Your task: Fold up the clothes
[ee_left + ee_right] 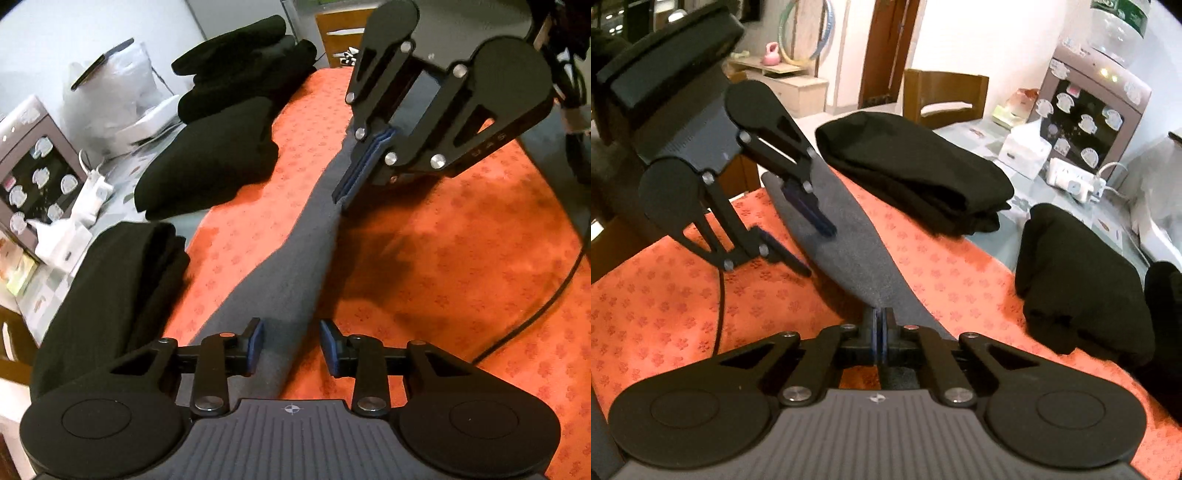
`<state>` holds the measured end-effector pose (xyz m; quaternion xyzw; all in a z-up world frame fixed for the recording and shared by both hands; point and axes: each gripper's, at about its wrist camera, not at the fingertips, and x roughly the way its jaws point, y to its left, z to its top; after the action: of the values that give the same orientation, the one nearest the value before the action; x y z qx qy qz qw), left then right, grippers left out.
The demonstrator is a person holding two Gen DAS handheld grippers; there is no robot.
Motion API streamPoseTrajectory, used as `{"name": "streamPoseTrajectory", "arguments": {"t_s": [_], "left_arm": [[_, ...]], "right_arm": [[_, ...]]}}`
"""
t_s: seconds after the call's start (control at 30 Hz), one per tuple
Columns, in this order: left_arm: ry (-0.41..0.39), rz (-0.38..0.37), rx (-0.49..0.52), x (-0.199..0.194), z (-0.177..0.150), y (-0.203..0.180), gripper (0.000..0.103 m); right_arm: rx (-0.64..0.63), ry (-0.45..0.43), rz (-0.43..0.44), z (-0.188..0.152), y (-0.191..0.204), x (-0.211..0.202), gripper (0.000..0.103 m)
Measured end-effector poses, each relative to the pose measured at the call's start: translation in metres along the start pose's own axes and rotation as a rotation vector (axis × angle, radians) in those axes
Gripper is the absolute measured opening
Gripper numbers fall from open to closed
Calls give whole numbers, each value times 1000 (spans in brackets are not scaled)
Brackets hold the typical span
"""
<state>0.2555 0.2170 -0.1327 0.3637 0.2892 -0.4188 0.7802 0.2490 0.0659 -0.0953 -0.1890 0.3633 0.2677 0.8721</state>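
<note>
A long, narrow grey garment point(288, 266) lies stretched over the orange tablecloth point(443, 277), raised like a ridge between both grippers. My left gripper point(293, 345) is open, its blue pads point(258, 343) standing on either side of the near end of the cloth. My right gripper point(341, 195) is shut on the far end. In the right wrist view my right gripper point(881, 319) pinches the grey garment point(849, 251), and my left gripper point(818, 251) straddles it at the other end, open.
Folded black clothes sit along the table's edge: one pile point(210, 158), another point(110, 295), a further stack point(243, 55). A sticker-covered appliance point(1089, 122), a white power strip point(1075, 182) and a wooden chair point(942, 96) stand beyond. A black cable point(535, 314) crosses the cloth.
</note>
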Motion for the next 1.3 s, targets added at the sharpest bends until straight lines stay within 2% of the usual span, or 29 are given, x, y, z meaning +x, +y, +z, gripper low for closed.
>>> {"name": "streamPoseTrajectory", "arguments": {"t_s": [0.23, 0.37, 0.43, 0.5, 0.53, 0.6, 0.67, 0.9, 1.0, 1.17, 1.3], "left_arm": [[-39, -48, -65, -3, 6, 14, 38], [19, -23, -30, 7, 1, 14, 37], [38, -8, -23, 10, -4, 14, 31], [49, 28, -8, 7, -6, 10, 19], [52, 51, 2, 4, -6, 7, 19], [59, 98, 22, -3, -7, 1, 9], [66, 145, 42, -10, -9, -5, 6], [107, 297, 107, -32, -14, -32, 6], [149, 304, 123, -30, -22, -54, 6], [201, 319, 128, -17, -36, -79, 7], [201, 332, 119, -16, -39, -79, 7]], "right_arm": [[-31, -4, -10, -3, 5, -4, 3], [-38, -8, -14, -3, 6, -4, 3], [-34, -9, -12, -3, 6, -5, 3], [-31, -12, -9, -4, 7, -5, 3], [-30, -15, -6, -5, 7, -6, 3], [-28, -22, 1, -6, 8, -7, 3], [-25, -27, 11, -8, 10, -8, 3], [37, -40, 37, -19, 21, -22, 5], [102, -17, 41, -35, 24, -34, 5], [231, 78, -13, -73, 24, -47, 5], [263, 122, -109, -97, 22, -51, 18]]}}
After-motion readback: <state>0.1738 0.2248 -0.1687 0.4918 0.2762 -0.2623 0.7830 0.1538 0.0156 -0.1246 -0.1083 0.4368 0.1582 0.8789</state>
